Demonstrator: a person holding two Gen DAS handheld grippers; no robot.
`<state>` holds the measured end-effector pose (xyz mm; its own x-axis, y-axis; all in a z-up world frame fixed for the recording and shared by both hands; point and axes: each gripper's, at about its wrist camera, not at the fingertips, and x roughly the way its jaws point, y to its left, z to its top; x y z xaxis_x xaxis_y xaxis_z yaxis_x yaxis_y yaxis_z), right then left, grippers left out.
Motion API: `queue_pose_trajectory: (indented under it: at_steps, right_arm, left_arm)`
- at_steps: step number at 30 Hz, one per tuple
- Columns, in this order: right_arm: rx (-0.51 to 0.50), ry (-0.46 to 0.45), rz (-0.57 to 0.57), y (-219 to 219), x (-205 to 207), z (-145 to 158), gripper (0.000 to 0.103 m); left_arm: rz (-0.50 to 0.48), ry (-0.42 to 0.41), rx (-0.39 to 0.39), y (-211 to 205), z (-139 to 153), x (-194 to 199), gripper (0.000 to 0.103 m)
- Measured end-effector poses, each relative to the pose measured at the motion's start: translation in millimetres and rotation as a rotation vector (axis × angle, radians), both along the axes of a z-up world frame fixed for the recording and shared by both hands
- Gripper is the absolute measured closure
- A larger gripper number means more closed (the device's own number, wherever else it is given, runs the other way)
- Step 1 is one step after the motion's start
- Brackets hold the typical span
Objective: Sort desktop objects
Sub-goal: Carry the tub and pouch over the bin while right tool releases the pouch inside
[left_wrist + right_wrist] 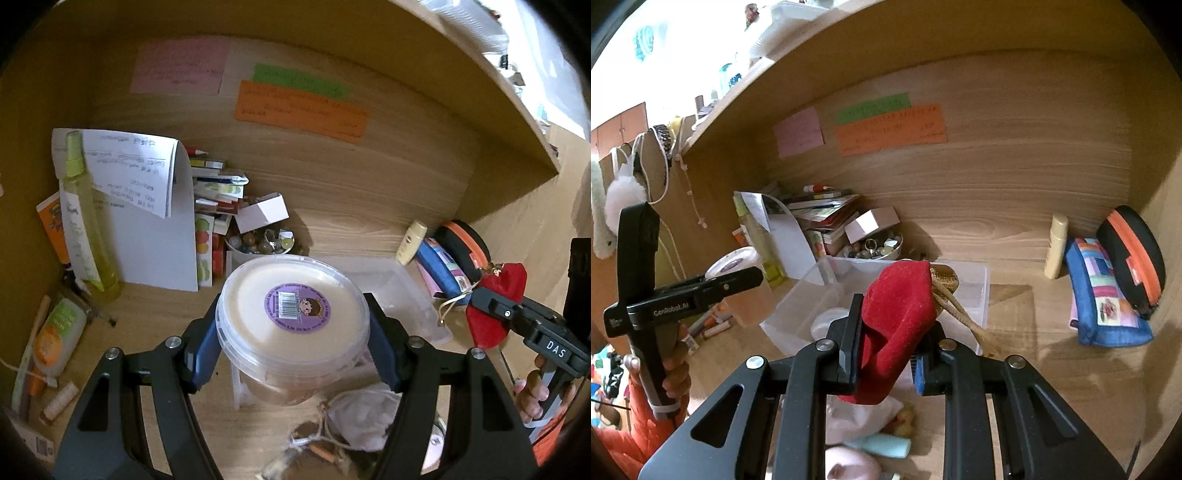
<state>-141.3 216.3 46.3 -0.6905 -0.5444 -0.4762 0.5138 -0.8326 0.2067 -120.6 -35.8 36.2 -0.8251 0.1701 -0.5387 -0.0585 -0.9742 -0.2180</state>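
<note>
My left gripper is shut on a round clear plastic tub with a cream lid and a purple sticker, held above the desk. The tub also shows in the right wrist view. My right gripper is shut on a red velvet pouch with a gold cord, held over a clear plastic bin. The pouch shows at the right in the left wrist view, beside the bin.
A yellow spray bottle, papers and a bowl of marbles stand at the back left. A cream tube, a blue patchwork pouch and a black-orange case lie at the right. A white cloth bag lies near.
</note>
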Motion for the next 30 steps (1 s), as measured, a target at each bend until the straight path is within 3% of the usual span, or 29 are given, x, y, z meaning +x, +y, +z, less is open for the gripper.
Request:
queue_pose_trajectory:
  at_steps: [12,30]
  right_arm:
    - [0.005,-0.104,0.031,-16.9,-45.7,-34.9,0.084]
    - [0.113,-0.169,-0.020,-34.1,-61.6,-65.1,0.081]
  left_arm:
    - [-0.022,-0.087,-0.031,3.6,-38.1,-47.3,0.034]
    - [-0.024,-0.124,-0.155,21.0,-63.1,-57.0,0.034]
